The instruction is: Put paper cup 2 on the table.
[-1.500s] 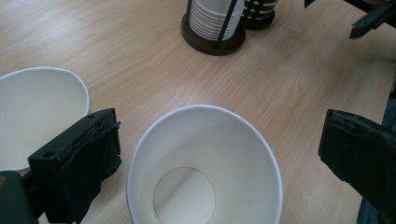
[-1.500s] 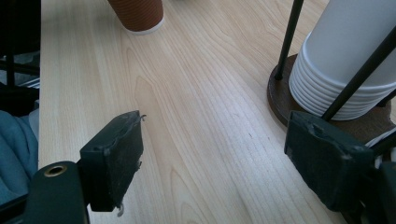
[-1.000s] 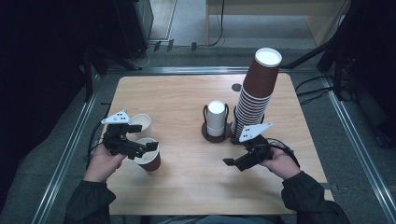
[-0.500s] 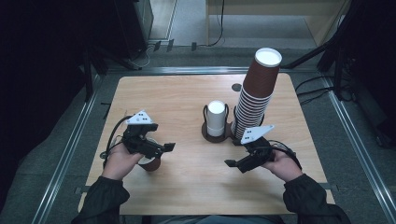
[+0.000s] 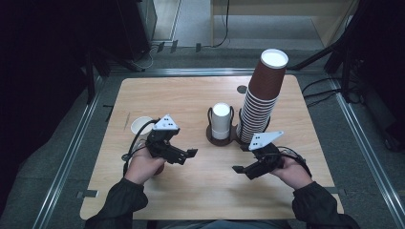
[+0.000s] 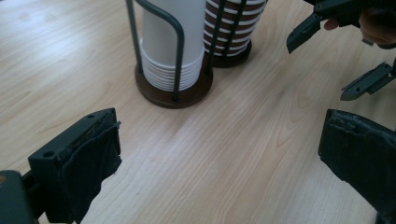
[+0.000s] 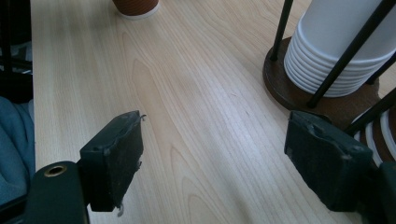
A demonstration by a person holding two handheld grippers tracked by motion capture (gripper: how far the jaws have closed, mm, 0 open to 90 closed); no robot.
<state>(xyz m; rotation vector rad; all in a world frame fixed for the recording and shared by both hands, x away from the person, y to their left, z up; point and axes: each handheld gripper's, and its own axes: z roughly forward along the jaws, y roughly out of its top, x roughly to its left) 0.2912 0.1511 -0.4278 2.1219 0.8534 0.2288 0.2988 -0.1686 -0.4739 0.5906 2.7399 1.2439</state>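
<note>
Pale wood runs under everything I work on: a table with dark floor and metal rails around it. From the high view, my left gripper hangs over the near-left part of the table with its jaws apart and nothing in them. A white-lined cup stands near the left edge, just behind that hand. My right gripper hovers over the near-right part, jaws apart too, empty. Toward the middle stands the wire holder with its short white stack, and touching it on the right rises the tall brown stack, leaning a little toward the far right corner.

Along my left gripper's own jaws, the white stack sits inside the holder's dark rods on a round brown base, the striped brown stack right behind it, and my right gripper off at the upper right.

Along my right gripper's jaws, the white stack and its base lie just ahead on the right, and a brown cup's bottom shows at the far edge.

My worry is that tall stack: I judge that a careless brush from either gripper while reaching for the holder could tip it. Catching a rod instead of a cup would drag the whole holder.
</note>
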